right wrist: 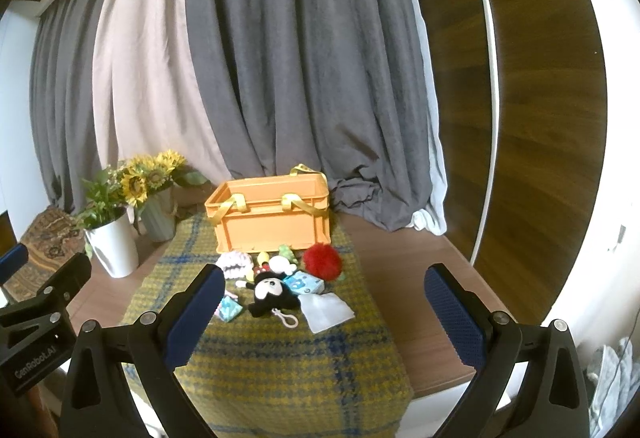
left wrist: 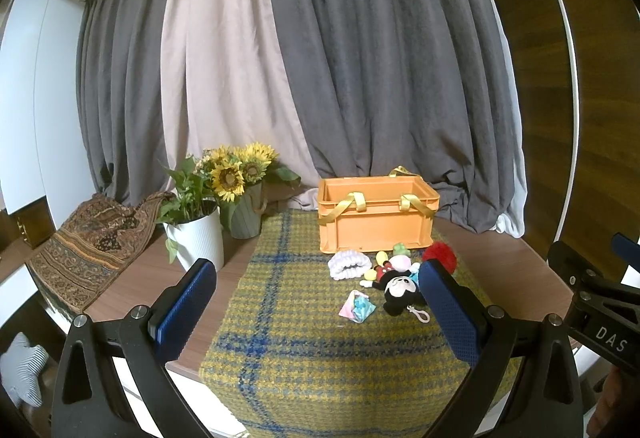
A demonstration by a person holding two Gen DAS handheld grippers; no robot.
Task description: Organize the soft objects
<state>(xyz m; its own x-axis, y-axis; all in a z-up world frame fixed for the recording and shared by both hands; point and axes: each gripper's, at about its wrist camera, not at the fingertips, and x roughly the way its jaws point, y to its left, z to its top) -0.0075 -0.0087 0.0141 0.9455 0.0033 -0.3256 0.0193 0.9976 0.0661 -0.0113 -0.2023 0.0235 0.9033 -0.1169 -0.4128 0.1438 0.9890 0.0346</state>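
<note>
Where grey curtains (left wrist: 380, 58) hang, a plaid cloth (left wrist: 288, 318) covers the wooden table (right wrist: 404, 278).

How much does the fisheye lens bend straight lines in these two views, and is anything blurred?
Left wrist view: the white wall trim bows strongly and the corners vignette black. Right wrist view: the same trim curves likewise; the orange crate near centre stays sharp and nearly straight.

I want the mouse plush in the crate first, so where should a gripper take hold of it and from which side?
Grip the mouse plush across its round head, coming down from above with the right gripper, which is open and nearest. The plush lies flat on the plaid cloth, packed close to other toys, so a sideways approach would likely nudge those. Its keyring clip looks too thin to pinch.
</note>
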